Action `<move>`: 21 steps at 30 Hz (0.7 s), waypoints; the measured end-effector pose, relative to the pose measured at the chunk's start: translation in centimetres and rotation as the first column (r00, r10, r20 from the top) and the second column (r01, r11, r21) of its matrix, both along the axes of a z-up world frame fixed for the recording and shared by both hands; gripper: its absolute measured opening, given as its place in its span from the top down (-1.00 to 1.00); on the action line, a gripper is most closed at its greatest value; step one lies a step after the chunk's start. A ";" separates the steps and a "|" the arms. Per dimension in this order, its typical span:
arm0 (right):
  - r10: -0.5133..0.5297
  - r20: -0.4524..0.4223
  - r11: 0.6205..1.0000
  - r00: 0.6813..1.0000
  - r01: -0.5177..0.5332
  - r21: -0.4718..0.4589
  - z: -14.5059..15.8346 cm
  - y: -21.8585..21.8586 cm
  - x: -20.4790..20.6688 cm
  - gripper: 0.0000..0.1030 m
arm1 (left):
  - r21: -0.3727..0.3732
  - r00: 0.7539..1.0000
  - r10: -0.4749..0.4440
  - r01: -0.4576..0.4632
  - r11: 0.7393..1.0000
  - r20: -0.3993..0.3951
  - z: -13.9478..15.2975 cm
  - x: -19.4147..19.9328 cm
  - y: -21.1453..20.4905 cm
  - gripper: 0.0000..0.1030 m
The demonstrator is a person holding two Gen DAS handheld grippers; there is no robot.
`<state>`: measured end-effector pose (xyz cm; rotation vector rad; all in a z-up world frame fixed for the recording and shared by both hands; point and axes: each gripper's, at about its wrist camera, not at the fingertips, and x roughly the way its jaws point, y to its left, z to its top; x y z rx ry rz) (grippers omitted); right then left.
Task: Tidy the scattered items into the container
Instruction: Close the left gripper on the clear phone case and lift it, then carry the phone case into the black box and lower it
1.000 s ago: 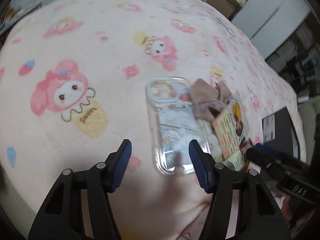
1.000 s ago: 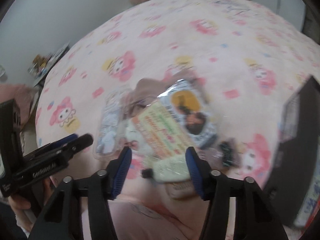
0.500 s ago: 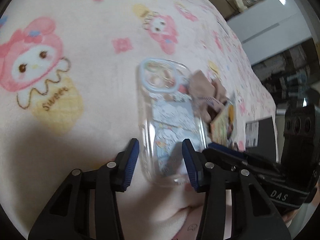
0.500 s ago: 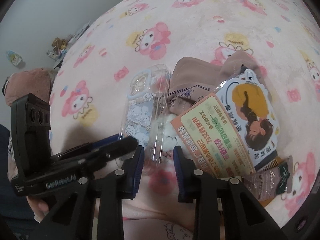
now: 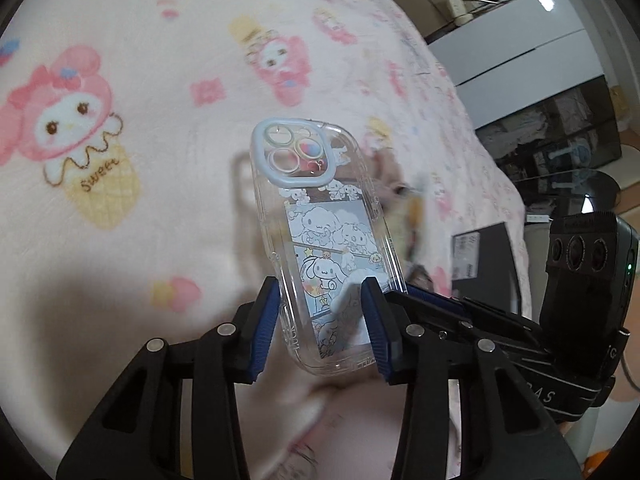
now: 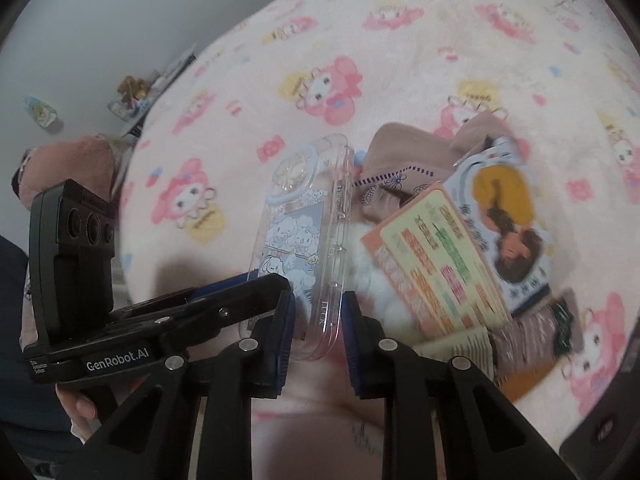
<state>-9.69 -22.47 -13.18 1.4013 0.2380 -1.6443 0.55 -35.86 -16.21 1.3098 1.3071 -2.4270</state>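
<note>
Above the blanket (image 5: 160, 208), both grippers, left (image 5: 320, 316) and right (image 6: 318, 332), have their jaws clamped on the clear case (image 5: 320, 220), lifting it, probably for carrying to the container.

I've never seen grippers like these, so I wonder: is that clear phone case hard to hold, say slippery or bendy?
Probably a little. The phone case looks glossy, so it could slip between the left gripper pads pinching its long edges. It is empty and thin-walled, so likely light and slightly flexible. It seems lifted off the blanket, tilted up.
</note>
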 end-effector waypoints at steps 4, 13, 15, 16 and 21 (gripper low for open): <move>-0.020 -0.039 0.998 0.999 0.017 -0.058 3.2 2.5 1.2 0.61 | -0.030 0.998 -0.031 0.030 0.999 -0.049 3.4 0.7 1.6 0.19; -0.130 -0.104 0.979 0.986 0.112 -0.169 9.0 11.6 2.8 0.61 | -0.122 0.976 -0.191 0.178 0.976 -0.108 9.5 -1.2 9.7 0.21; -0.173 -0.111 0.972 0.979 0.151 -0.182 9.7 14.4 2.5 0.61 | -0.132 0.964 -0.241 0.225 0.965 -0.115 10.1 -2.2 12.3 0.21; -0.195 -0.115 0.968 0.974 0.171 -0.186 10.0 15.8 2.3 0.61 | -0.134 0.956 -0.267 0.251 0.959 -0.121 10.5 -2.9 13.6 0.21; -0.302 -0.149 0.939 0.941 0.267 -0.218 11.9 23.3 0.5 0.61 | -0.158 0.911 -0.384 0.362 0.919 -0.151 12.5 -7.1 20.4 0.21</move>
